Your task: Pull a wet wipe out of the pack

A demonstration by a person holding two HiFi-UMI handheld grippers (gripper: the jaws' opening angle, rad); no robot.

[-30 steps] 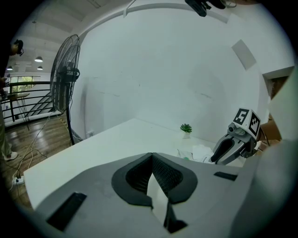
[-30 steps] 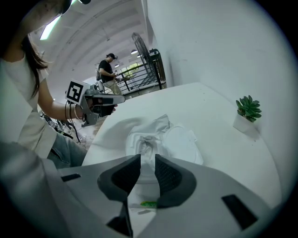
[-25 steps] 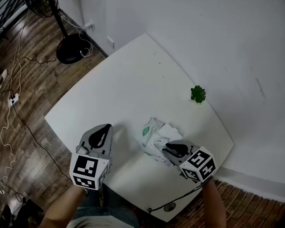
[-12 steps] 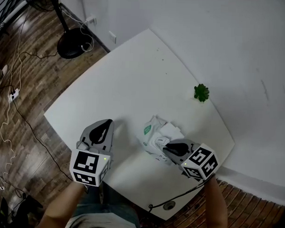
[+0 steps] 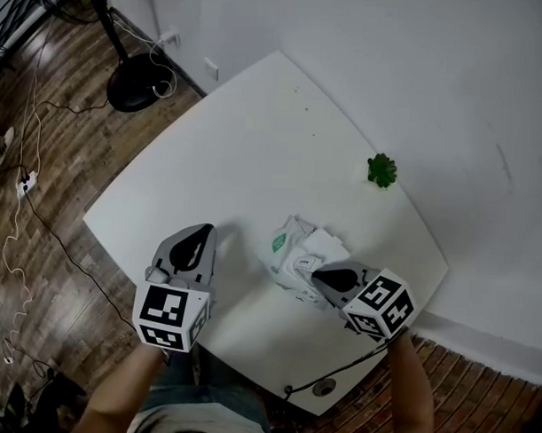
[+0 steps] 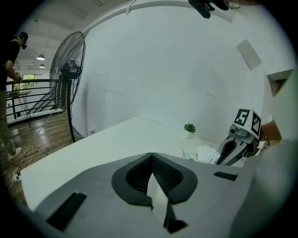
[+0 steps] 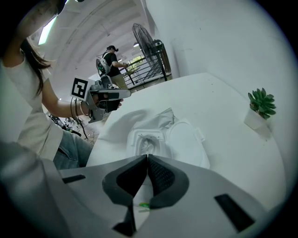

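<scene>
A white wet wipe pack (image 5: 298,253) lies on the white table (image 5: 256,148), right of centre, with its round lid (image 7: 187,141) flipped open. A crumpled wipe tip (image 7: 147,141) shows in the opening. My right gripper (image 5: 317,275) hovers just at the pack's near edge, jaws shut with nothing between them; in the right gripper view its tips (image 7: 147,156) meet just short of the opening. My left gripper (image 5: 203,232) is held over the table left of the pack, apart from it, also shut and empty (image 6: 151,154). From the left gripper view the pack (image 6: 204,153) sits beside the right gripper (image 6: 227,150).
A small green plant in a white pot (image 5: 381,170) stands near the table's far right edge by the wall. A floor fan (image 5: 133,86) and cables are on the wooden floor to the left. A person (image 7: 113,61) stands by a railing in the background.
Only the head camera has shifted a little; both grippers and the pack stand as before.
</scene>
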